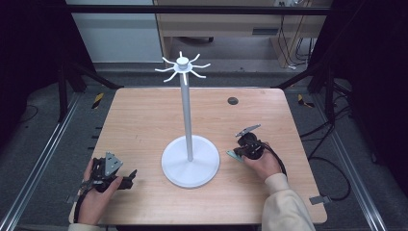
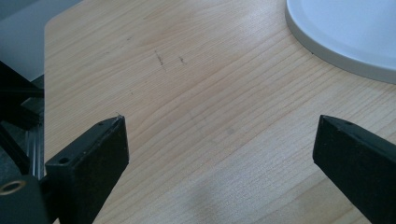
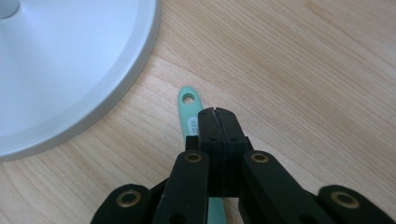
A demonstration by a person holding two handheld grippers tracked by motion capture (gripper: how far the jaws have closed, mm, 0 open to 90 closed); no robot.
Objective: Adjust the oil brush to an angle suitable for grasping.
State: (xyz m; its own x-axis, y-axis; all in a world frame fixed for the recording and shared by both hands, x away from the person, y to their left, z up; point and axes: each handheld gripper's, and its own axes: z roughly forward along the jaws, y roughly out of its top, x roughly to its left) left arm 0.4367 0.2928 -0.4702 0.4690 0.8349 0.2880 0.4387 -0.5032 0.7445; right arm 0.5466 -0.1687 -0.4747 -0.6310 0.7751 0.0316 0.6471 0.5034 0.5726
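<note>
Closing in on the green handle beside the hook stand

My right gripper (image 3: pixel 215 112) has its jaws pressed together, empty, tips just over a mint-green handle (image 3: pixel 188 105) that lies flat on the table (image 1: pixel 144 120), just beside the round white base of the stand (image 1: pixel 190 161); what tool the handle belongs to I can't tell. Its end has a hanging hole, so I judge it's meant for one of the stand's top hooks (image 1: pixel 183 67). My left gripper (image 2: pixel 219 144) waits with jaws wide apart over bare wood, out of the way.
</note>
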